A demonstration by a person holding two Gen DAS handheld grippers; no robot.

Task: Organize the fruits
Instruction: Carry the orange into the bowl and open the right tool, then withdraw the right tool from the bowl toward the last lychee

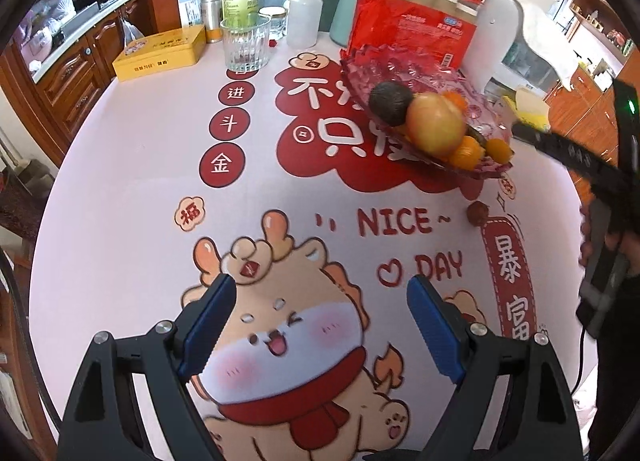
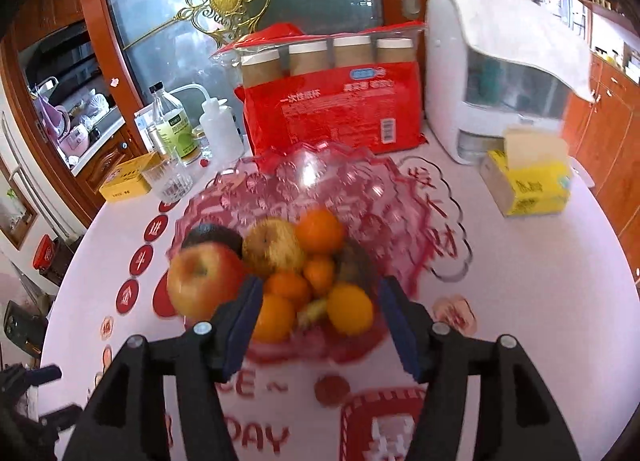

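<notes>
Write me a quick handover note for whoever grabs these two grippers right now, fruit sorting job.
Left gripper: open, empty, over the printed cartoon tablecloth, clear of any fruit.
Right gripper: open, nothing between the pads, at the near rim of the pink scalloped glass bowl.
In the bowl: red-yellow apple, dark avocado, yellowish pear-like fruit, several oranges, yellow lemon-like fruit.
Still out: one small round brown fruit on the cloth just in front of the bowl.
Left to do: probably pick that one up and add it to the bowl.
</notes>
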